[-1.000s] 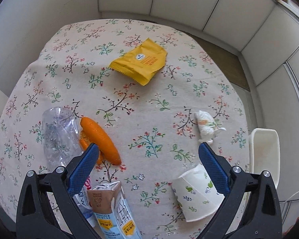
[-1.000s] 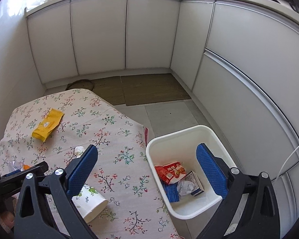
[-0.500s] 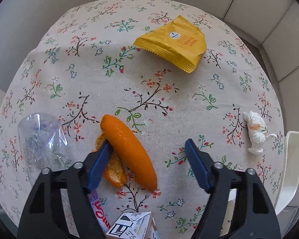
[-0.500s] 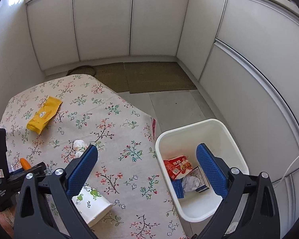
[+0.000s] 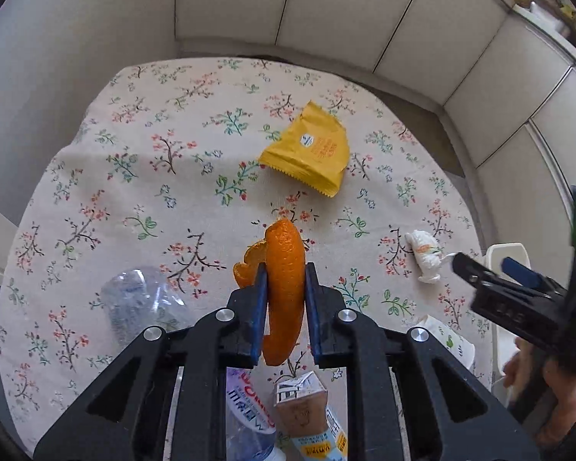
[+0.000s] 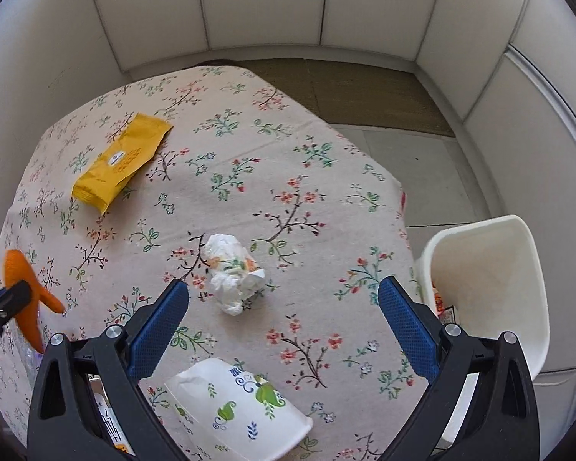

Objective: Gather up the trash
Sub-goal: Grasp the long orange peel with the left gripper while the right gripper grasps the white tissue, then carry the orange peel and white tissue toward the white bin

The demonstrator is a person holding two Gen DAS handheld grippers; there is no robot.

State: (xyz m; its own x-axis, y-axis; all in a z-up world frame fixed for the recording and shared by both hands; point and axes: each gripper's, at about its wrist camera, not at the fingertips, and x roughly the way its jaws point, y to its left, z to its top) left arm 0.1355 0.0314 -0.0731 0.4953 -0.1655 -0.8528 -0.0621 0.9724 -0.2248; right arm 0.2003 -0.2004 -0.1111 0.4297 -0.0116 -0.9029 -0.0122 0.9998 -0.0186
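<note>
My left gripper [image 5: 285,280] is shut on a curved piece of orange peel [image 5: 284,284] and holds it above the floral tablecloth [image 5: 134,176]. The peel also shows at the left edge of the right wrist view [image 6: 23,288]. My right gripper [image 6: 284,307] is open and empty, hovering over a crumpled white tissue [image 6: 232,274] and a tipped paper cup [image 6: 238,403]. A yellow snack packet [image 5: 307,153] lies further back. A white bin [image 6: 487,280] stands to the right of the table.
A crushed clear plastic bottle [image 5: 142,307] lies at the left. A small milk carton [image 5: 307,411] and a labelled bottle [image 5: 249,403] lie below the left gripper. White cabinets [image 6: 265,4] ring the room, with a brown mat [image 6: 357,92] on the floor.
My left gripper closed on the orange peel and lifted it off the cloth. My right gripper swung left from over the bin to over the tissue and the cup.
</note>
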